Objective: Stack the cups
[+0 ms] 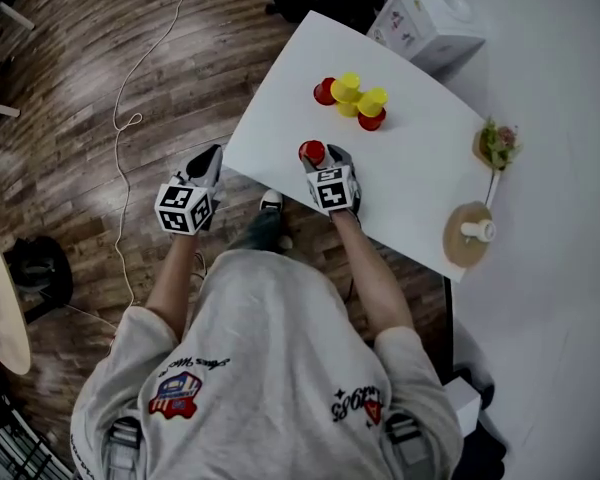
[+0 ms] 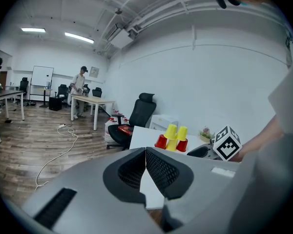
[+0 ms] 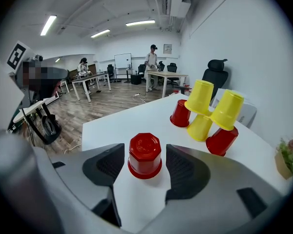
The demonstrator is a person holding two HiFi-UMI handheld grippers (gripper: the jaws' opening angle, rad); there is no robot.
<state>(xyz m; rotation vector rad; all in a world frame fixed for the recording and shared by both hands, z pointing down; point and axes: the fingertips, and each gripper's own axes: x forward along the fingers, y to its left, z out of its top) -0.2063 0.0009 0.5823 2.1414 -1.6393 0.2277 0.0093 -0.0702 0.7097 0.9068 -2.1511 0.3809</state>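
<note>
Right gripper view: your right gripper (image 3: pixel 145 167) fingers (image 3: pixel 185 172) wide, straddling upside-down red cup (image 3: pixel 144 155) on counter (image 3: pixel 136 199) near edge, not pinching. Cup prob light, thin, crushable: squeeze gently mid-wall. Left gripper (image 2: pixel 145 168) fingers together, empty.

Red cup (image 3: pixel 145 155), yellow cups (image 3: pixel 199 96), white table (image 3: pixel 112 125)

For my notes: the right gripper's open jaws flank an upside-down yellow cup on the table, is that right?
No: the cup is red, not yellow, as the right gripper view shows. It stands upside down on the table between the right gripper's open jaws.
</note>
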